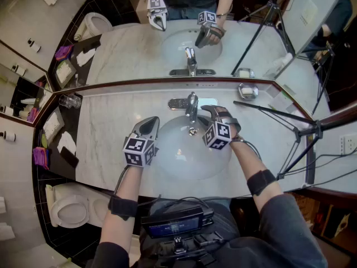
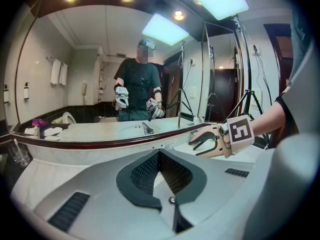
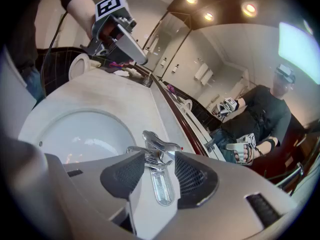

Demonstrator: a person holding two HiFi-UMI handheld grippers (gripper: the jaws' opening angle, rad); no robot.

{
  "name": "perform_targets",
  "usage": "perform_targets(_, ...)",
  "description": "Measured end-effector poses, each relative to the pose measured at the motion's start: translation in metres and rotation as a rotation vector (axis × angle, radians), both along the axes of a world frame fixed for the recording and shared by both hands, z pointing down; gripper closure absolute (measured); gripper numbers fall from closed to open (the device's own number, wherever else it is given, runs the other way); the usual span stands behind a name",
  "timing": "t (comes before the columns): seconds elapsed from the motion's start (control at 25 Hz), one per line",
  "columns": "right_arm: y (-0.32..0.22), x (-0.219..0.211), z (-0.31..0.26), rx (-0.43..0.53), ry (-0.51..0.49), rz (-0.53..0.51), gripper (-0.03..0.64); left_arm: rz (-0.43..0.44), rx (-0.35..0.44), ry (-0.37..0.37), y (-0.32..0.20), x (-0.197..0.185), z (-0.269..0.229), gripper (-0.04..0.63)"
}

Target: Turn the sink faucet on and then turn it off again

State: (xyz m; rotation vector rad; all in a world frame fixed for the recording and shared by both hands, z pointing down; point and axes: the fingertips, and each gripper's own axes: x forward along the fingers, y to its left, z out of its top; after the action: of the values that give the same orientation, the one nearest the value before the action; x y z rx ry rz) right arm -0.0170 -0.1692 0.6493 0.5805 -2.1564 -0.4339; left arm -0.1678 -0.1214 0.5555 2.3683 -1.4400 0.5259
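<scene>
The chrome faucet (image 1: 192, 106) stands at the back of the white basin (image 1: 178, 158), and I see no water running from it. My right gripper (image 1: 207, 111) is open and hovers just right of the faucet. In the right gripper view the faucet's lever (image 3: 160, 147) shows in the gap between that gripper's (image 3: 159, 157) dark pads, which stand apart from it. My left gripper (image 1: 149, 125) is shut on nothing and hangs over the basin's left rim. In the left gripper view its pads (image 2: 159, 154) meet, and the right gripper (image 2: 207, 141) shows beyond them.
A large mirror (image 1: 139, 49) backs the marble counter (image 1: 100, 144). A soap dish (image 1: 248, 90) sits at the back right and a glass (image 1: 70, 100) at the back left. A tripod (image 1: 301, 130) stands to the right, a toilet (image 1: 70, 208) at the lower left.
</scene>
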Motion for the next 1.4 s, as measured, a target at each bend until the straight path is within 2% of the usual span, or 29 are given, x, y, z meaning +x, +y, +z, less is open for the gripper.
perform_targets(0.24, -0.018, -0.021, 0.026, 0.078, 0.156, -0.100, 0.390, 0.010, 0.002, 0.005, -0.006, 0.005, 0.003, 0.595)
perform_targets(0.4, -0.027, -0.035, 0.037, 0.121, 0.205, -0.128, 0.391, 0.008, -0.002, 0.005, -0.006, 0.005, 0.005, 0.595)
perform_targets(0.56, -0.041, -0.049, 0.040, 0.146, 0.215, -0.136, 0.390, 0.007, -0.006, 0.003, -0.006, 0.005, 0.008, 0.595)
perform_targets(0.72, -0.047, -0.052, 0.046, 0.119, 0.211, -0.132, 0.393, 0.005, -0.010, 0.003, -0.007, 0.004, 0.010, 0.595)
perform_targets(0.96, -0.050, -0.053, 0.043, 0.099, 0.184, -0.112, 0.448, 0.003, -0.017, 0.003, -0.009, 0.003, 0.014, 0.595)
perform_targets(1.4, -0.054, -0.052, 0.042, 0.049, 0.177, -0.103, 0.459, 0.008, -0.022, 0.003, -0.008, 0.004, 0.017, 0.595)
